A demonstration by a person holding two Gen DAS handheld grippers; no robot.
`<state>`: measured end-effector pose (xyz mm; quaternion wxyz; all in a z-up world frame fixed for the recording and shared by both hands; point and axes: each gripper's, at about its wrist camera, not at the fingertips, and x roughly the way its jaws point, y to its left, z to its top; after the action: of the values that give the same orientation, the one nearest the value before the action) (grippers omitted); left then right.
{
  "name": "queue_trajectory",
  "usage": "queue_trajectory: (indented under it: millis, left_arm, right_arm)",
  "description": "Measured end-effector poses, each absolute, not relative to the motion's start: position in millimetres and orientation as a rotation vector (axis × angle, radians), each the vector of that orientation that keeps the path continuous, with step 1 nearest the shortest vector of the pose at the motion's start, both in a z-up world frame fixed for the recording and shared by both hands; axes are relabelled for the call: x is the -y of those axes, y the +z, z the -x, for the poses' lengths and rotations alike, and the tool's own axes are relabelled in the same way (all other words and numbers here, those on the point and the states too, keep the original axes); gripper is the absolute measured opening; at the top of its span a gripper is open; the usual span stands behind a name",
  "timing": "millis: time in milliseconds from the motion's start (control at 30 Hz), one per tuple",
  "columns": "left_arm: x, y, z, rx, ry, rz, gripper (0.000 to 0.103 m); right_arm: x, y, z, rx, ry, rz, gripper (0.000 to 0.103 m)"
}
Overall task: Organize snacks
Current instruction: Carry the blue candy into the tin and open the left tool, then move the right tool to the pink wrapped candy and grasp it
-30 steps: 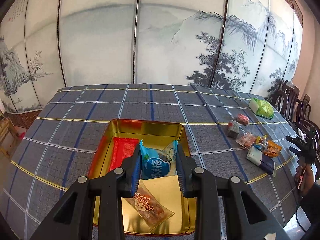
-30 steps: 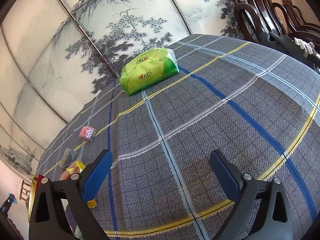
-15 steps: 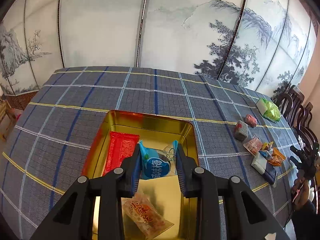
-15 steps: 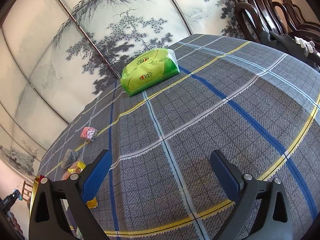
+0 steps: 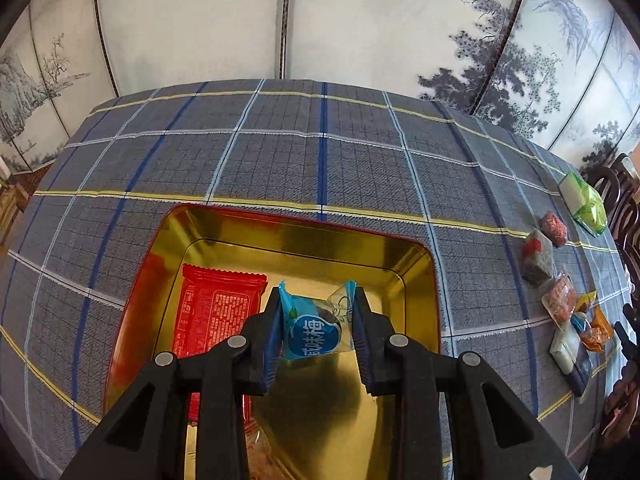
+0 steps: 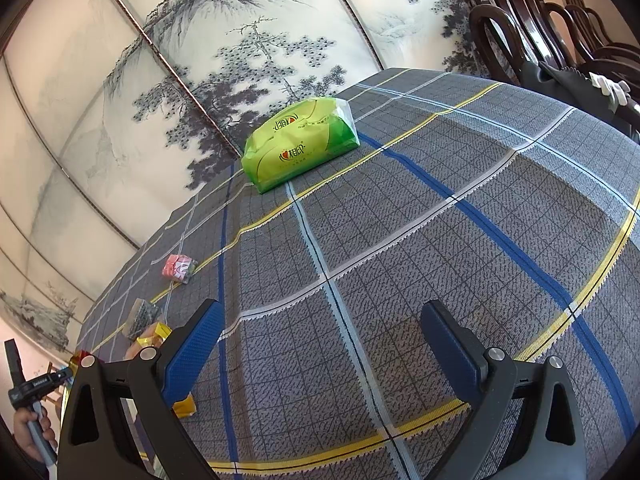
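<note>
Two claws, left claw (image 5: 317,322) clamping blue snack packet (image 5: 314,330) above gold tin's (image 5: 304,240) bare centre, right claw (image 6: 322,348) wide open, empty.

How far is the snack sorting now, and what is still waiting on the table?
Done: a red packet already lies in the gold tin. In hand: the left gripper is shut on a blue plum candy above the tin. Left: the loose snacks on the cloth beside the tin, near the green tissue pack. The right gripper is open and empty.
</note>
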<state>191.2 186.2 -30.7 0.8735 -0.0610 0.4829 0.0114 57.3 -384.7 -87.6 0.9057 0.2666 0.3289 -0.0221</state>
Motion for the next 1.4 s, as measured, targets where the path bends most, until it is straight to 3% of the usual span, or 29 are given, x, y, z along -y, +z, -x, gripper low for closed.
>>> queue_trajectory:
  millis: [467,633,733,800,1000,1167,1400]
  left_arm:
    - [-187.3,-57.4,-213.0,-1.068,0.074,0.137,0.030]
    - [-190.8,-55.2,-207.9,-1.051,0.059,0.168,0.054]
    - [-193.5,-39.2,-192.9,-0.985,0.039,0.171,0.057]
    - [-195.2,-21.6,-173.8,-0.921,0.000,0.171,0.061]
    - [-209.2,30.4,-64.2,-0.705,-0.094,0.198,0.086]
    - [-213.7,20.1,22.5,-0.675,-0.101,0.195,0.088]
    - [-202.5,-24.8,98.3,-0.725,-0.054,0.262,0.088]
  right_arm:
    - [384.7,-88.2,-57.4,-0.680,-0.045,-0.548,0.099]
    - [383.9,-88.2,-57.8,-0.680,-0.046,-0.546,0.099]
    - [383.6,-88.5,-58.1,-0.680,-0.047,-0.544,0.099]
    - [380.6,-89.0,-60.1,-0.688,-0.057,-0.529,0.099]
    - [337.5,-70.6,-82.6,-0.756,-0.031,-0.259,0.100]
    - [277.5,-31.3,-140.8,-0.784,0.157,-0.049,0.100]
    - [195.3,-46.6,-226.0,-0.936,0.326,0.269,0.100]
